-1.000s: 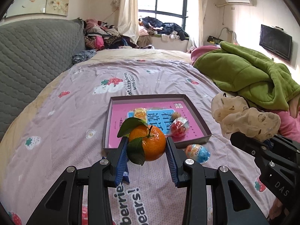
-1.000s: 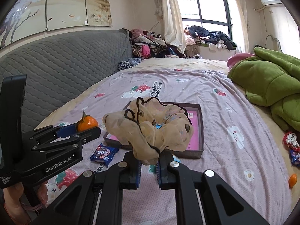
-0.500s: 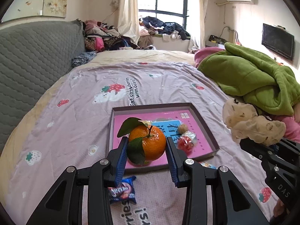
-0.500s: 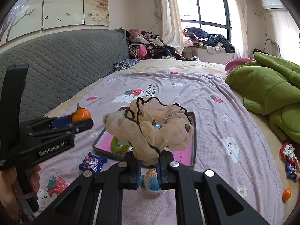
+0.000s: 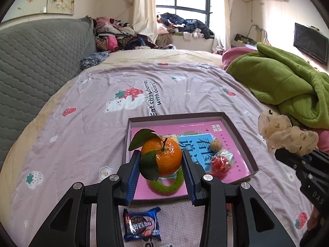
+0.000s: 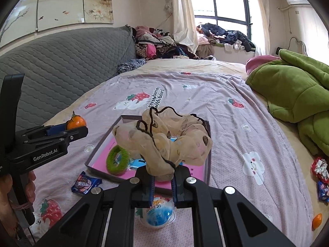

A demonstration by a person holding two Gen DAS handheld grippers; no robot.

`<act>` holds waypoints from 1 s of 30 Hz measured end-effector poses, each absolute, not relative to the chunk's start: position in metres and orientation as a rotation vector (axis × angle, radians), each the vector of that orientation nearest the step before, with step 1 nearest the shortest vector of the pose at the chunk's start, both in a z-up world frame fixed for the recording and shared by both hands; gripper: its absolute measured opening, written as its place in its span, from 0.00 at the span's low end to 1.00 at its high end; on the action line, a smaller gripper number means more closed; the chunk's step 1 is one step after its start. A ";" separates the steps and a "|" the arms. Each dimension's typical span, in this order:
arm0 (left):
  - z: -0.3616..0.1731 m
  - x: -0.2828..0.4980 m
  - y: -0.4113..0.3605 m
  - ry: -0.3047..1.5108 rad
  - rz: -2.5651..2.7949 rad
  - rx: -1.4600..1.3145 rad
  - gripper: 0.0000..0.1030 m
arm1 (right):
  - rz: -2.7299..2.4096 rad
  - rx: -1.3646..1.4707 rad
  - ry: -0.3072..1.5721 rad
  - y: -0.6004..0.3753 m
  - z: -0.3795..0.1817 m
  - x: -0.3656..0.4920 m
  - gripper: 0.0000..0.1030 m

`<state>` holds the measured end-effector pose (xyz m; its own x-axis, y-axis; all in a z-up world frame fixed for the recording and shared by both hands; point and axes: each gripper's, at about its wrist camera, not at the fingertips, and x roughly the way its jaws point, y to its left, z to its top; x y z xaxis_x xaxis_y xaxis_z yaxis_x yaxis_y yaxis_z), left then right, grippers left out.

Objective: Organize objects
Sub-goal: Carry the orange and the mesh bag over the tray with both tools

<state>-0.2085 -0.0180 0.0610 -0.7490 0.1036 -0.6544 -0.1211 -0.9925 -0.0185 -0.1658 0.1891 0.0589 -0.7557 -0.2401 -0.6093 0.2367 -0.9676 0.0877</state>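
Orange and glossy, one leafy mandarin (image 5: 164, 157) sits clamped between the blue ribbed pads of the left gripper (image 5: 161, 177), held above the near edge of a shallow cardboard tray (image 5: 238, 127) with a pink printed floor. Inside that tray lie one fuzzy green hair ring (image 5: 166, 187), one red sweet in clear wrap (image 5: 221, 162) and one small tan ball (image 5: 216, 144). One blue foil snack packet (image 5: 141, 225) lies on the lilac strawberry-print sheet (image 5: 98, 123) just in front of the tray. Closed tight on one sheer cream scrunchie (image 6: 164, 140) with dark trim, the right gripper (image 6: 163, 182) holds it over the tray's near side. One round blue-and-clear sweet (image 6: 159, 214) rests on the sheet beneath those fingers. A rumpled green blanket (image 5: 283, 82) lies at the right.
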 end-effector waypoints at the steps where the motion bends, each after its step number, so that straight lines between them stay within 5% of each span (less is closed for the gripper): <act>1: 0.058 -0.211 -0.019 0.039 2.827 -1.063 0.39 | -2.728 0.952 -0.004 0.189 0.058 -0.170 0.13; 30: -0.034 -0.265 -0.030 0.045 2.763 -1.261 0.39 | -2.691 1.126 0.020 0.181 -0.008 -0.250 0.13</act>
